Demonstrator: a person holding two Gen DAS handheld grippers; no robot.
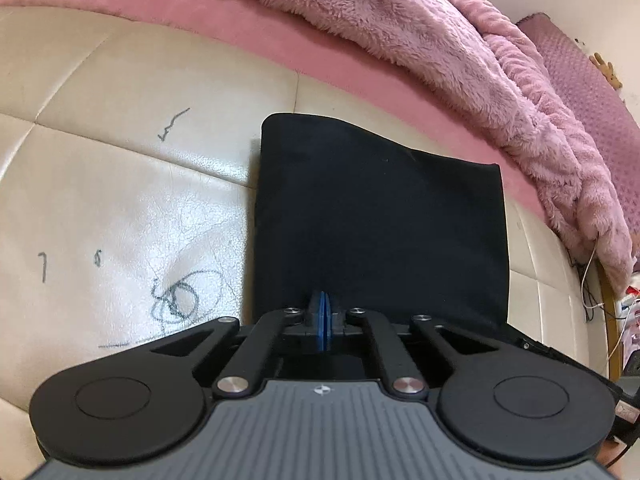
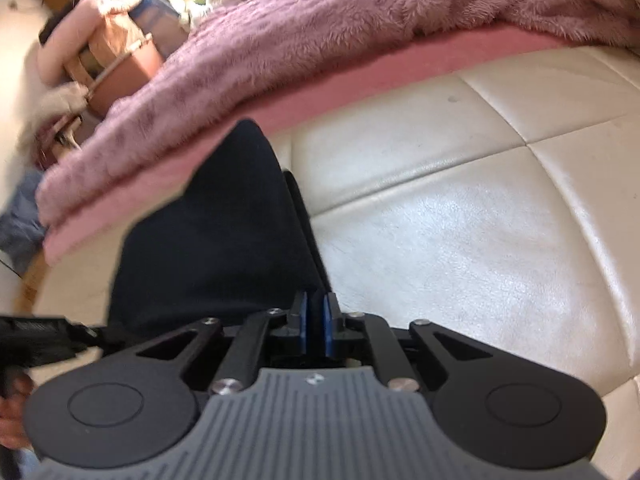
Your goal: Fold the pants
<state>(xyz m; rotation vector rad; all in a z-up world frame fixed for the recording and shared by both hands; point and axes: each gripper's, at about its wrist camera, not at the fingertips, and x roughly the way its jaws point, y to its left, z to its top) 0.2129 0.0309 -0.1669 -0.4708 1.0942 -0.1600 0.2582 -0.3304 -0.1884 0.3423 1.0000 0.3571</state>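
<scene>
Cream leather bench surface (image 1: 120,184), quilted in big square panels, fills most of both views. Its far edge runs under a pink mattress edge (image 1: 328,68); a fluffy mauve blanket (image 1: 420,32) hangs over that edge.

Pants (image 1: 380,224): dark navy, nearly black, folded into a flat rectangular stack. Lying on the bench, far edge of the stack just reaching the pink mattress edge. Left wrist view shows the stack square-on, top surface smooth. Right wrist view shows the same stack (image 2: 216,232) from its right side, layered fold edges visible along that side, near corner raised toward the camera.

Left gripper (image 1: 322,320): blue pads pressed together, no gap visible, set on the near edge of the pants. Cloth between the pads cannot be made out; jaws clenched.

Right gripper (image 2: 315,326): blue pads close, a thin dark strip between them, dark as the pants cloth. Sits at the near right corner of the stack; reads as grasping the pants edge. View is motion-blurred.

Left gripper body (image 2: 44,340) enters the right wrist view at the left edge, a hand (image 2: 12,412) below it.

Pen scribbles (image 1: 180,300) on the bench panel left of the pants, near the bench's front
</scene>
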